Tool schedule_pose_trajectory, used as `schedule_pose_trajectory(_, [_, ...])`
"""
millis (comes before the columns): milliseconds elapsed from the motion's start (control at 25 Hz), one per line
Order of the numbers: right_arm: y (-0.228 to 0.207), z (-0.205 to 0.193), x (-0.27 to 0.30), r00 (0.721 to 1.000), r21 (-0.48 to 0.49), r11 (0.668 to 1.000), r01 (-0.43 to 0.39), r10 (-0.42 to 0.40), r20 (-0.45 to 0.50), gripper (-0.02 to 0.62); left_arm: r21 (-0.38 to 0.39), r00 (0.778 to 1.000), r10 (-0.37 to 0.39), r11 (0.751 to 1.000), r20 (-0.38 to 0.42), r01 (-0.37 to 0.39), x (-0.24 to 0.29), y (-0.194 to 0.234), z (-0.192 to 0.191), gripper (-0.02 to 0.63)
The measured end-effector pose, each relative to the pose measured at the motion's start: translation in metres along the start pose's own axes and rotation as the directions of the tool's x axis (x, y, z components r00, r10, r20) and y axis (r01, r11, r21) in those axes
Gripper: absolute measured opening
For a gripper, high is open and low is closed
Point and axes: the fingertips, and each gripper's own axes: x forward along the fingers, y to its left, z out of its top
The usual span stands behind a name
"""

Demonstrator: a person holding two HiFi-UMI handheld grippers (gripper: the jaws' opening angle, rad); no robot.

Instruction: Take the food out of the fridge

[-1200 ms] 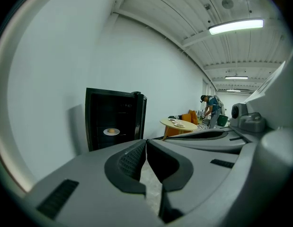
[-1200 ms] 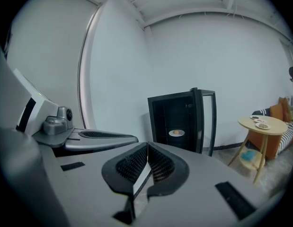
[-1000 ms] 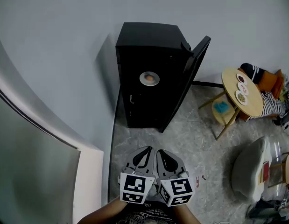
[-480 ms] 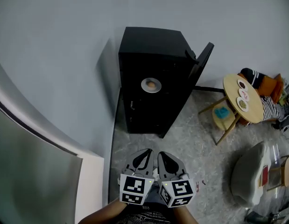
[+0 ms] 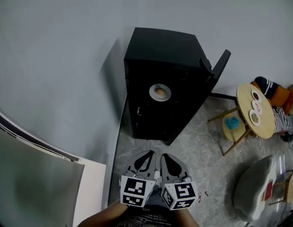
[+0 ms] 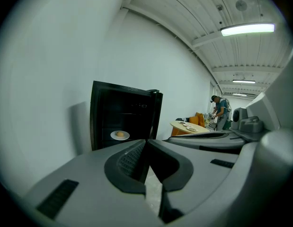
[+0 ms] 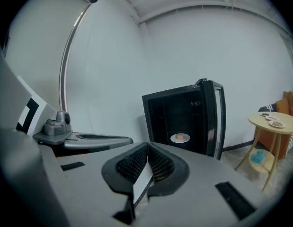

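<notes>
Head view, A asks: which step?
B: Approach, I'd judge. Left gripper (image 5: 146,157) and right gripper (image 5: 169,159) sit side by side close in front of the person. The black mini fridge (image 5: 160,74) is straight ahead of them and well apart. Nothing grabbed yet.
A: Food location?
B: On a small white plate (image 5: 152,94) on a shelf inside the fridge, dead ahead of both tips. The food (image 5: 159,92) is one round orange-brown item, maybe a bun, too small to tell. Fridge door (image 5: 221,64) stands open, off to the right of the grippers' line, so access looks free.
A: Jaws?
B: Left gripper view: pads pressed together at the tips, nothing between. Right gripper view: same, ribbed pads tight on each other, empty. Neither touches anything.
A: Next move needs?
B: My guess: close the distance to the shelf and spread one gripper's jaws before reaching in. Then take the plate by its rim or pinch the food itself. Risk is tipping the plate and rolling the food off.
A: Anything else?
B: Round wooden table (image 5: 253,110) with small dishes, far right of the right gripper. Possibly the drop spot, not certain.
</notes>
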Motion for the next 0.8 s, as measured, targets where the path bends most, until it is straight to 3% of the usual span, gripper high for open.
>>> schedule_pose_trajectory(480, [-0.075, 0.037, 0.081, 0.997, 0.059, 0.996, -0.069, 0.067, 0.025, 0.023, -0.008, 0.998, 0.057, 0.998, 0.03, -0.057, 0.105, 0.023, 0.043, 0.02])
schedule_pose_trajectory(800, [-0.103, 0.033, 0.118, 0.994, 0.177, 0.979, -0.106, 0.1, 0.039, 0.023, -0.006, 0.996, 0.084, 0.996, 0.028, -0.084, 0.139, 0.037, 0.053, 0.02])
